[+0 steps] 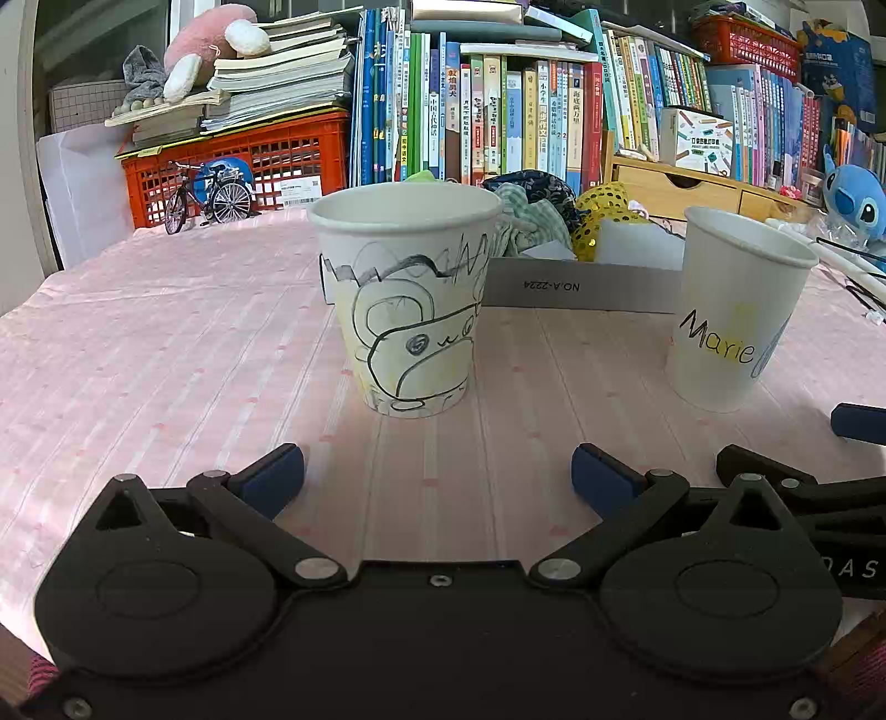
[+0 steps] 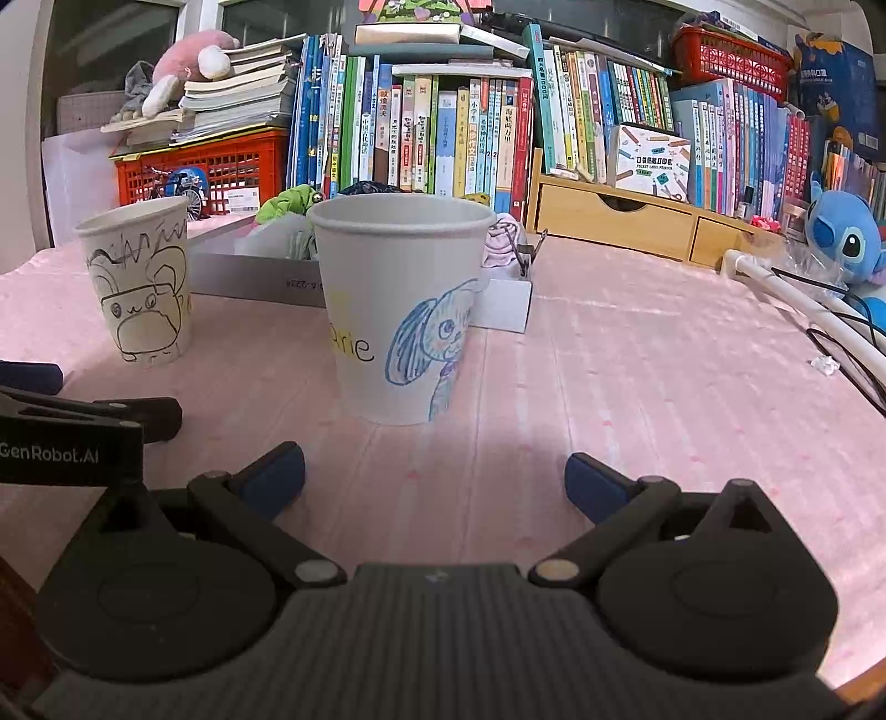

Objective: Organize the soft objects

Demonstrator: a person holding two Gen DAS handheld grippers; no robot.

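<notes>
Nearest to us, our left gripper (image 1: 437, 476) is spread wide with nothing between its blue rubber pads (image 1: 274, 479), hovering over the pink striped tablecloth (image 1: 166, 343). Our right gripper (image 2: 434, 476) is equally wide apart and empty. 2 paper cups stand upright on the cloth, tapered, with rolled rims, mouths up. Straight ahead of the left gripper is the cup with a black marker bear doodle (image 1: 407, 299); ahead of the right gripper is the cup lettered "Marie" (image 2: 404, 310), which carries a blue crayon bunny. Neither gripper touches a cup.

Behind the 2 cups lies a shallow grey cardboard box (image 1: 581, 288), its long side running left to right across the table. Piled in it are the soft objects (image 1: 531, 216): crumpled checked cloth, dark blue patterned fabric, a yellow sequined piece, a lime-green scrunchie (image 2: 285, 202). At the far right edge sits a blue plush Stitch (image 2: 847, 238); a pink plush (image 1: 210, 44) rests atop stacked books on an orange plastic crate (image 1: 277, 155).
</notes>
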